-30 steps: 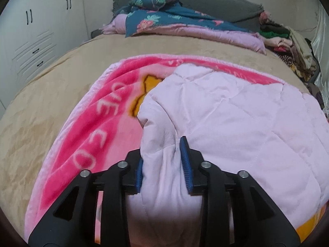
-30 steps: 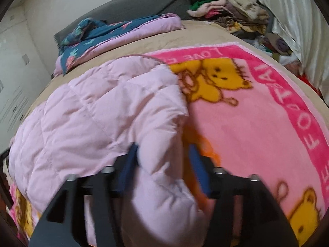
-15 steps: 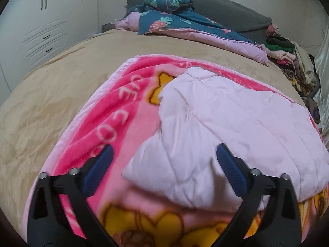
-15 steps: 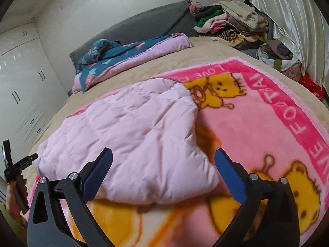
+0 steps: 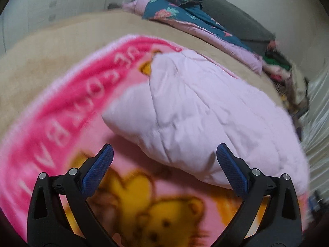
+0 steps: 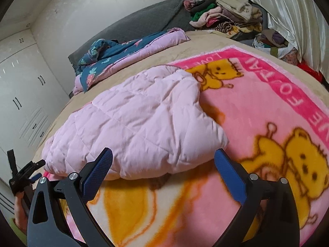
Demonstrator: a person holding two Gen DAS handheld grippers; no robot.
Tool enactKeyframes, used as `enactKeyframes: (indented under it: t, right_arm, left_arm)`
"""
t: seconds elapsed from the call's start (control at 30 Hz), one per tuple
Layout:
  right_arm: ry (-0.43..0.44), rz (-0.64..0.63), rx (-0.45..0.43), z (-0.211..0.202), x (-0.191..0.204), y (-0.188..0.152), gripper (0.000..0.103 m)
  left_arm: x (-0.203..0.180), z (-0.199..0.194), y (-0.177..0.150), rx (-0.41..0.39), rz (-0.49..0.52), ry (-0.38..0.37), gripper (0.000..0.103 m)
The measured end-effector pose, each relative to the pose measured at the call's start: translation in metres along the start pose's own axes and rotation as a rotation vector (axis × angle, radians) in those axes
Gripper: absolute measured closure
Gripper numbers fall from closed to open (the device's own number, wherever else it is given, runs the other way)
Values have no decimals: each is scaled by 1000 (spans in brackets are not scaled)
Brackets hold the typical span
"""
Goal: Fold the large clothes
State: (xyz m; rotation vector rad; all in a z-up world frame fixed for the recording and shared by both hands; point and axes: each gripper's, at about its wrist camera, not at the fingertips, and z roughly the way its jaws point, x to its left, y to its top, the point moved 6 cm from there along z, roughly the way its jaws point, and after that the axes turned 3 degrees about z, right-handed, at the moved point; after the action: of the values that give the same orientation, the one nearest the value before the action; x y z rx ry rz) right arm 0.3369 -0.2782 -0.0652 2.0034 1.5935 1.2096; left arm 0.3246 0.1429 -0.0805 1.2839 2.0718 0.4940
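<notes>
Right view alone shows left claw [image 6: 30, 175].

2 wrist views, close above the bed, sharing the pale pink quilt [image 5: 205, 111].

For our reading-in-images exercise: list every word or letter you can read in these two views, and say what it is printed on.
"LOVE": white letters on the hot-pink border of the bear blanket, far edge, upside down, right wrist view.
"FO" and "VE": fragments on that border's right side; the letters between are unclear.
Border lettering in the left wrist view: too blurred to read.
Nothing else bears text.
</notes>
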Motion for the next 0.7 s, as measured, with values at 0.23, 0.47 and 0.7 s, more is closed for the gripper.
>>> enactKeyframes:
  t: [0.23, 0.47, 0.7]
  right_arm:
    - [14, 154, 57, 26, -13, -20, 4]
    - [52, 337, 75, 57, -26, -12, 4]
    - [132, 489, 74, 96, -38, -2, 4]
  left_arm:
    - [2, 25, -14, 30, -193, -180, 9]
    - [2, 52, 4, 27, -276, -257, 9]
    - [5, 78, 14, 26, -286, -257, 8]
